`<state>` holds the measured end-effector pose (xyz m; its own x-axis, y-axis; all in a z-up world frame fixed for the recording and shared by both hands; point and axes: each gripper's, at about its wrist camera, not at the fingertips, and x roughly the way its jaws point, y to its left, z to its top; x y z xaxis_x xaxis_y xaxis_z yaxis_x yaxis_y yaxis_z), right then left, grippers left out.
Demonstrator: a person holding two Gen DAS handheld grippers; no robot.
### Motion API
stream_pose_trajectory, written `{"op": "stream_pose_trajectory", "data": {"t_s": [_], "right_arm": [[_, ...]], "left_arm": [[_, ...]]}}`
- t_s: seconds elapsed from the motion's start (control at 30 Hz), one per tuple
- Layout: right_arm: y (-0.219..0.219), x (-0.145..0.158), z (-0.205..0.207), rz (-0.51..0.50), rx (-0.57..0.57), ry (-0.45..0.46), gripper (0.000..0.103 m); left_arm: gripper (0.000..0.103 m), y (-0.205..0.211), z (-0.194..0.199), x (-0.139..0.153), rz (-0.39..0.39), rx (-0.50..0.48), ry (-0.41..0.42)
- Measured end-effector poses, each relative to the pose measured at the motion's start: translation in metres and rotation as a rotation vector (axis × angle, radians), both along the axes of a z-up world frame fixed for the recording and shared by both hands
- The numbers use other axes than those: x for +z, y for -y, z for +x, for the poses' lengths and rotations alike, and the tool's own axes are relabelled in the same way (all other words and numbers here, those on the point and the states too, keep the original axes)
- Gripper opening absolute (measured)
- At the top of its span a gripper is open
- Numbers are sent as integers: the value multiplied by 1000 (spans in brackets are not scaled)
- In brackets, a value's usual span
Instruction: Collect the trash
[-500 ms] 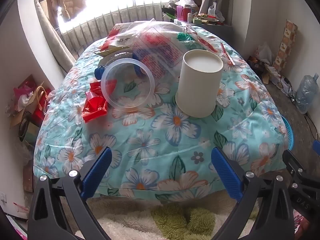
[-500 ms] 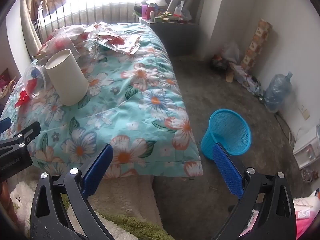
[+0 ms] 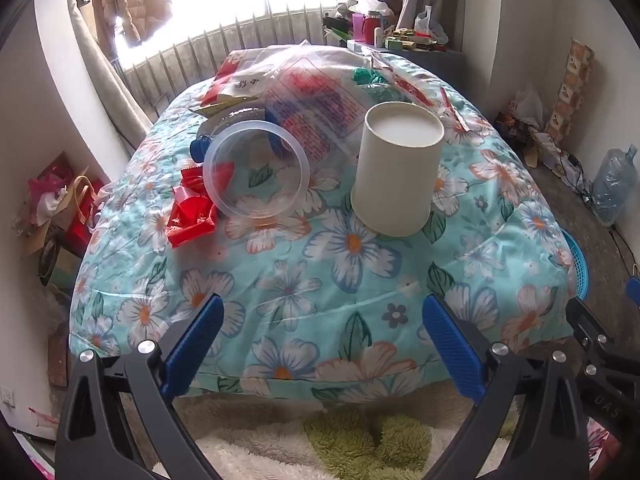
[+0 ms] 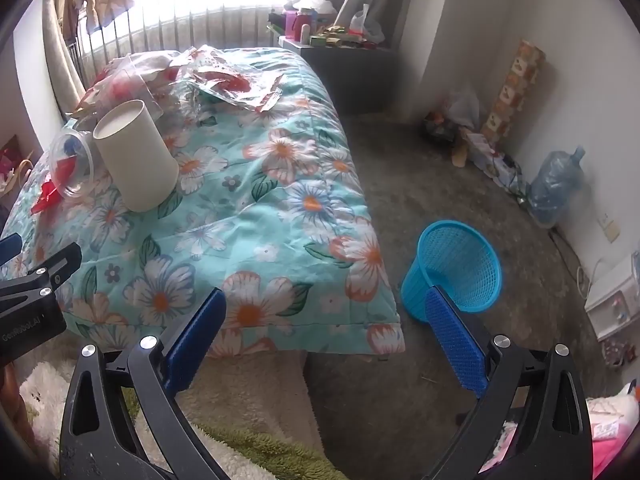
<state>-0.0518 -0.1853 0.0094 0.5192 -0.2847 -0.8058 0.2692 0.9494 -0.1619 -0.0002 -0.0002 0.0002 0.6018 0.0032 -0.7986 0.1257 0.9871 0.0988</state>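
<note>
Quilt (image 3: 352, 280) holds one paper cup (image 3: 396, 172), one clear lid (image 3: 256, 172).

The left tongs (image 3: 322, 344) are spread wide with nothing between the blue pads (image 3: 192, 348). The right tongs (image 4: 324, 344) are likewise spread and bare, held just beside the left, both pointing forward, level.
</note>
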Motion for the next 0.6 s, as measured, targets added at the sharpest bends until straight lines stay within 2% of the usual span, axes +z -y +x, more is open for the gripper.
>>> {"op": "stream_pose_trajectory", "data": {"t_s": [0.6], "right_arm": [[3, 2, 2, 0, -3, 1, 95]], "left_arm": [[97, 0, 0, 0, 2, -2, 1]]}}
